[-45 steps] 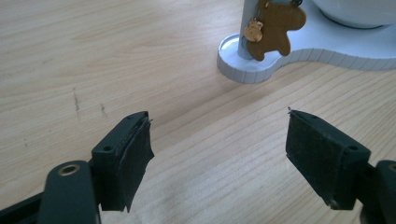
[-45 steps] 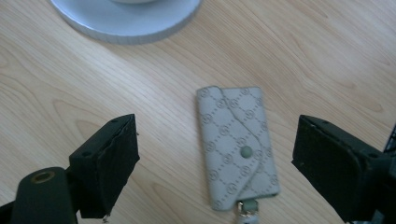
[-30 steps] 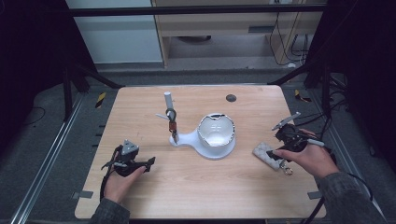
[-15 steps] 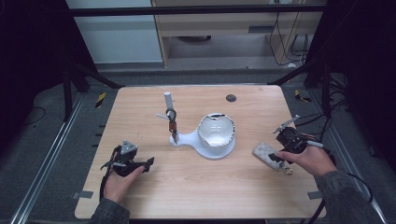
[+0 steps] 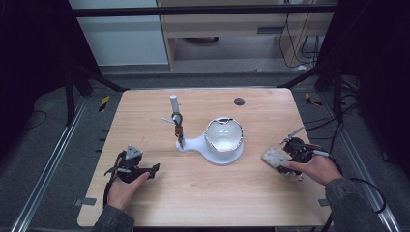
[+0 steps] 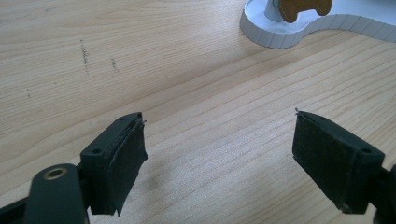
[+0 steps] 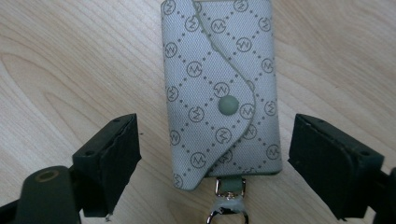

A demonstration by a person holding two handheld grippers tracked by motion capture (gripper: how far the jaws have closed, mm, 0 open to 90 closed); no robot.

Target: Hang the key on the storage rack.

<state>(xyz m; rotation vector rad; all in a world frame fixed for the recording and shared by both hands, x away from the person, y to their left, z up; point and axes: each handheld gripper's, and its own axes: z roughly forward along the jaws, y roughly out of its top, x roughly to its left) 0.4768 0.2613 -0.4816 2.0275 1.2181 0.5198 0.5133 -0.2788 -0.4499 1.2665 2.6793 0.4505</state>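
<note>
Two grippers at work over the table [image 5: 217, 198], both with jaws spread wide and holding nothing

Right gripper [image 5: 291, 151] now closer to the pouch [image 5: 274, 157] than a second ago: moved a little to the left and down, toward the near right part of the table. Seen in the right gripper view as right gripper [image 7: 215, 135] with one black jaw on each side of the grey patterned pouch [image 7: 219, 93], not touching it yet. Pouch flat on the wood, flap shut by its snap [image 7: 228, 105], metal clip [image 7: 229, 205] pointing toward the camera. Pouch itself not moved since the earlier pictures, well apart from the white stand [image 5: 212, 153] in the middle

Left gripper [image 5: 145, 169] in the same place as before, at the near left, resting low in the hand. In its own view, left gripper [image 6: 219, 135] over bare wood, with the edge of the stand [image 6: 280, 32] far ahead

Meaning for the work, as a judgement: approach nearly finished, pinch on the pouch probably next. Needs a bit more lowering, then closing across the short width. Possible risk: thin pouch sliding on the smooth wood instead of being lifted
</note>
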